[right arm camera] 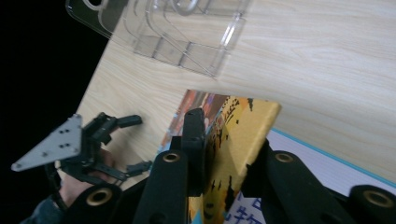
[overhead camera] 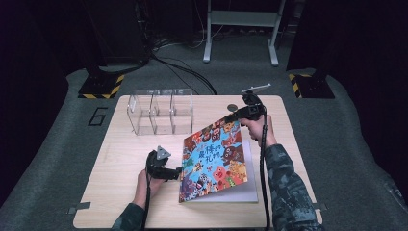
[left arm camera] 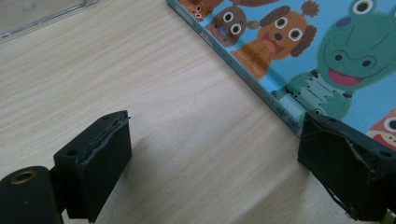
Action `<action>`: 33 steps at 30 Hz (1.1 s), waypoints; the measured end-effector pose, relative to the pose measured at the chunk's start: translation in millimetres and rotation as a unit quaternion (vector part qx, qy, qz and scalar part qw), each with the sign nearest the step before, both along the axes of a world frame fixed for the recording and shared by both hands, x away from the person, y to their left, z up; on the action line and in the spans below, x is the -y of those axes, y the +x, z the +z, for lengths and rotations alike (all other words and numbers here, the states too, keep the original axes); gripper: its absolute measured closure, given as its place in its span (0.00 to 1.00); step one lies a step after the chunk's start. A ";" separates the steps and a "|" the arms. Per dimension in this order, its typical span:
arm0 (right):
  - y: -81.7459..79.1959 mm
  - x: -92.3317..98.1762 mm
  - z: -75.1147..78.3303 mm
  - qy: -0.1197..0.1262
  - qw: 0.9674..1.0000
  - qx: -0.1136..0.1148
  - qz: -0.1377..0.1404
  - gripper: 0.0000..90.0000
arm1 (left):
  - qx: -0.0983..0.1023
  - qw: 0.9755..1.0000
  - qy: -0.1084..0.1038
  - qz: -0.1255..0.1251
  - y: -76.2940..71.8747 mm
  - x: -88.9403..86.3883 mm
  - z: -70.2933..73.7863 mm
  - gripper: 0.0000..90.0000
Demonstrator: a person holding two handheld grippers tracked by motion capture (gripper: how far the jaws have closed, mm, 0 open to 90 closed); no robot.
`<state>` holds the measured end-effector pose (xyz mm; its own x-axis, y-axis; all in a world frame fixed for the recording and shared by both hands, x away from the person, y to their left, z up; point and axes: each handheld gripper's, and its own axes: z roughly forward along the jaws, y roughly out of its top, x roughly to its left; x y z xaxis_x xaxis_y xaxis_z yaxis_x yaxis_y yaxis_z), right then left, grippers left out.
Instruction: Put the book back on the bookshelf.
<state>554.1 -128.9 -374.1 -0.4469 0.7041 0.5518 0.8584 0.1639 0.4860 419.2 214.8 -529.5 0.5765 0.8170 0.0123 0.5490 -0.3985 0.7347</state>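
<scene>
The book cover (overhead camera: 215, 156) is gripped at its top corner by the right gripper (overhead camera: 234, 117); the left gripper (overhead camera: 179, 172) is held wide beside the spine.

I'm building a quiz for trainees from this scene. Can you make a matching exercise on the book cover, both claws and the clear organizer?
1. left claw
2. right claw
3. cover
4. organizer

a. shut on the cover's far corner
b. lifted, tilted up from the pages
c. open beside the book's spine
d. empty, at the table's far side

Pairs: 1-c, 2-a, 3-b, 4-d
</scene>
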 end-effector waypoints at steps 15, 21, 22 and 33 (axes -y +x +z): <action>-29.2 -19.0 33.1 -0.048 0.996 0.069 -0.018 0.86 | -0.037 0.998 -0.057 -0.013 8.2 -7.9 4.7 0.07; -35.2 -17.0 37.0 -0.056 0.995 0.084 -0.024 0.86 | -0.036 0.997 -0.070 -0.016 13.6 -7.1 8.7 0.06; -36.1 -15.5 38.9 -0.063 0.993 0.090 -0.030 0.86 | -0.039 0.996 -0.073 -0.020 16.1 -6.1 10.3 0.06; -34.6 -8.3 48.3 -0.082 0.989 0.116 -0.046 0.85 | -0.045 0.996 -0.070 -0.026 22.6 0.6 11.5 0.06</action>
